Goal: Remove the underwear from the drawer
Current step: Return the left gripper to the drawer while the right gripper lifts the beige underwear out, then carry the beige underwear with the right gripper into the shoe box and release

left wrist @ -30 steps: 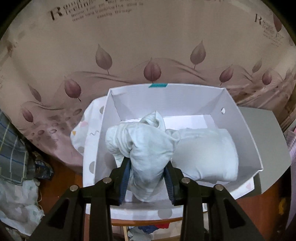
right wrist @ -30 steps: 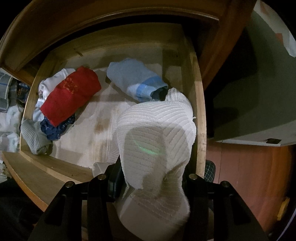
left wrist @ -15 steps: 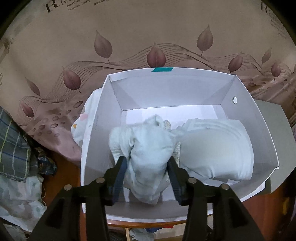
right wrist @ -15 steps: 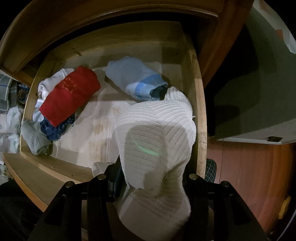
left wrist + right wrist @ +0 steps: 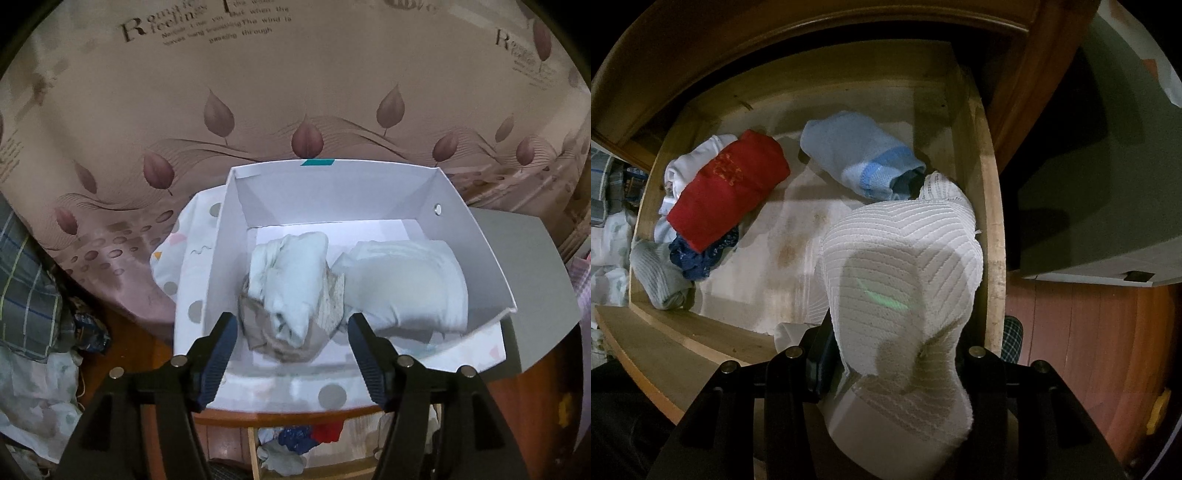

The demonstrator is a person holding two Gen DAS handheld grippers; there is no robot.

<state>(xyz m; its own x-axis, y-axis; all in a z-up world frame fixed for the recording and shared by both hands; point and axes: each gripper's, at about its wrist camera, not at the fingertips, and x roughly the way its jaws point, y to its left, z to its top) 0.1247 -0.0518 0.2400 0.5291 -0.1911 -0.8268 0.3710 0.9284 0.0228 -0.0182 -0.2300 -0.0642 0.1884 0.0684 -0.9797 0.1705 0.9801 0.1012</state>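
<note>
Your left gripper (image 5: 290, 334) fingers are opening, clear of the pale blue rolled underwear (image 5: 290, 280) just beyond them in the white cardboard box (image 5: 476, 236). Your right gripper (image 5: 892, 354) is clenched on the white ribbed knit underwear (image 5: 905, 273) w/ the wooden drawer (image 5: 991, 221) beneath.

One white box (image 5: 476, 236) on counter, two pale bundles inside: crumpled one (image 5: 288, 280) near front left corner, folded one (image 5: 406, 284) along right wall. One wooden drawer (image 5: 991, 221), five garments inside: red roll (image 5: 727, 188), white piece (image 5: 690, 162) under it and navy lace piece (image 5: 701, 254) at left edge, grey roll (image 5: 659, 275) in front left corner, light blue roll (image 5: 857, 155) toward back. One white ribbed garment (image 5: 905, 280) over drawer's right edge.
</note>
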